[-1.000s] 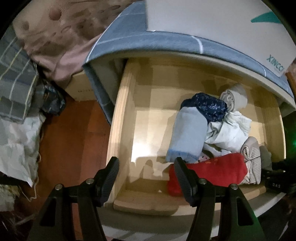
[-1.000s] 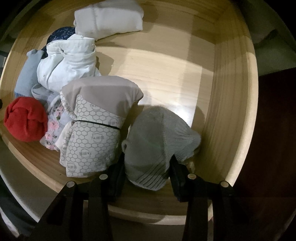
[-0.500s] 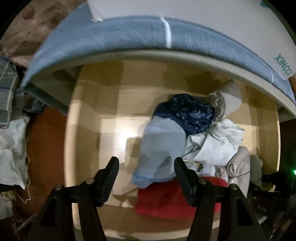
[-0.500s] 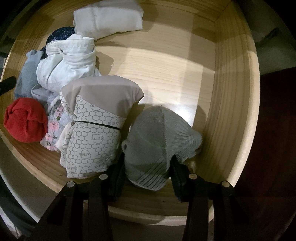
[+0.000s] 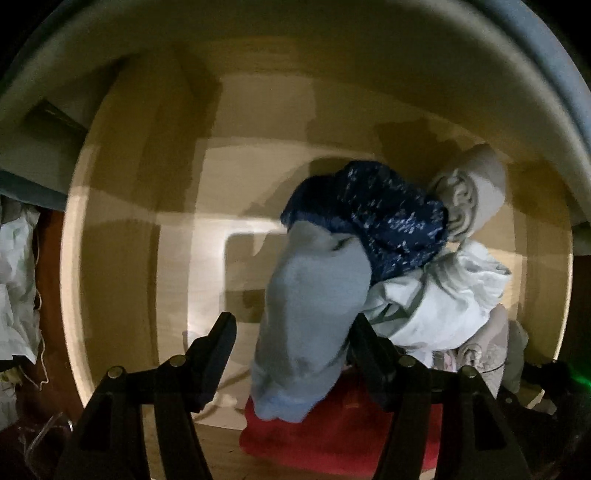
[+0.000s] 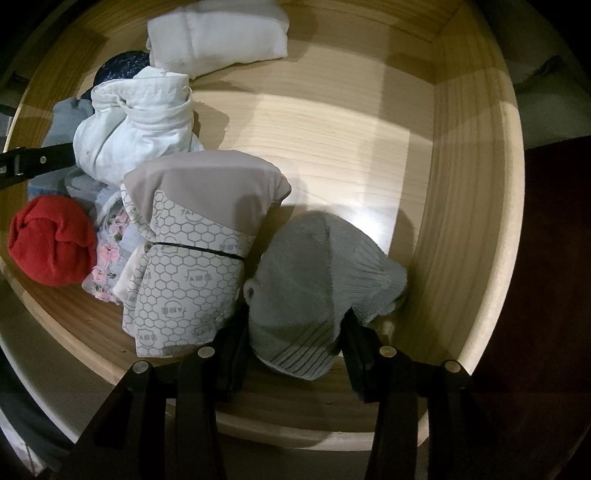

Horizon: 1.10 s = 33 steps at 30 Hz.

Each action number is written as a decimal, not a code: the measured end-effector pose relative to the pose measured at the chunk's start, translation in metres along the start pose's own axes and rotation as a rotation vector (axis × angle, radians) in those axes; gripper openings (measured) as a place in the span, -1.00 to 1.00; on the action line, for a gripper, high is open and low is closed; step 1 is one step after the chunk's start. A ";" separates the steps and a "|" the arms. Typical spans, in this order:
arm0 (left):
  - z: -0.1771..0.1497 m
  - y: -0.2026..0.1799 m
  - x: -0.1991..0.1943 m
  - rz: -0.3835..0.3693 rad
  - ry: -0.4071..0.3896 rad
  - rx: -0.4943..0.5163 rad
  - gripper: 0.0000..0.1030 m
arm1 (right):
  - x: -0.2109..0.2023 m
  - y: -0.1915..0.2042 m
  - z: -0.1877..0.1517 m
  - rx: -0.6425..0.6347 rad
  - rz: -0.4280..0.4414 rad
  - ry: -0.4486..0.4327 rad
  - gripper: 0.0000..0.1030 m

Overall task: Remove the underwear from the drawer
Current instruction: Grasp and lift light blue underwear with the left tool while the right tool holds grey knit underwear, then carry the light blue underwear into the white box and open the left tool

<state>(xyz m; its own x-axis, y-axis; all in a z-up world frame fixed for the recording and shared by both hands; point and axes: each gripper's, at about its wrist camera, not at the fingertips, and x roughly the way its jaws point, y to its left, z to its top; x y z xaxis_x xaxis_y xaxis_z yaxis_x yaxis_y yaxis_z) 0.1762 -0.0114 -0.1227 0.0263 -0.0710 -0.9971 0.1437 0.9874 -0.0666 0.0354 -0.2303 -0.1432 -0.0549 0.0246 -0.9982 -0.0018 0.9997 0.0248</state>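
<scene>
Underwear, general: rolled and folded pieces clustered in the wooden drawer [image 6: 476,177], mostly toward one side; much of the floor bare.
Light blue roll [image 5: 310,325]: stands between the left gripper's fingers, leaning over the red roll; the right finger [image 5: 364,343] lies against its side, the left finger stands clear of it.
Left gripper [image 5: 291,339]: jaws apart, straddling the light blue roll, not clamped; pointing down into the drawer. Its jaws have just been opening a little.
Grey knit roll [image 6: 317,291]: lies near the drawer's front corner, close to the side wall, between the right gripper's fingers.
Right gripper [image 6: 295,332]: jaws drawn in close on the grey knit roll, both fingers at its flanks, the fabric bulging between them; jaws have just been easing open slightly, the roll between them.
Red roll [image 6: 51,240]: at the front of the cluster, under the light blue roll's lower end.
Dark blue speckled piece [image 5: 373,214]: behind the light blue roll, touching it.
White crumpled piece [image 6: 136,125]: beside the dark blue one, atop the cluster.
Hexagon-print beige roll [image 6: 192,258]: bound by a thin black band, just beside the grey knit roll.
Pink floral lace piece [image 6: 107,258]: tucked between red roll and hexagon-print roll.
Folded white piece [image 6: 218,33]: at the back, apart from the grey roll.
</scene>
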 end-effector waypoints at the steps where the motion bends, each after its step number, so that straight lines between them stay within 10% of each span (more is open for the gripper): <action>1: 0.000 -0.001 0.002 0.011 0.008 0.005 0.26 | 0.000 0.000 0.001 0.001 0.000 0.000 -0.16; 10: -0.001 -0.009 -0.001 0.022 -0.019 0.046 -0.23 | 0.001 0.001 0.002 0.000 0.000 0.001 -0.16; 33: -0.058 -0.020 -0.137 0.080 -0.357 0.203 -0.28 | 0.002 0.001 0.006 -0.001 0.000 0.003 -0.16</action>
<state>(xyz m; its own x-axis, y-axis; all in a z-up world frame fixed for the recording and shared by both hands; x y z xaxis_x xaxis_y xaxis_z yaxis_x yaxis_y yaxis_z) 0.1121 -0.0136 0.0129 0.3819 -0.0755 -0.9211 0.3189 0.9462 0.0546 0.0413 -0.2294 -0.1452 -0.0578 0.0243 -0.9980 -0.0027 0.9997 0.0245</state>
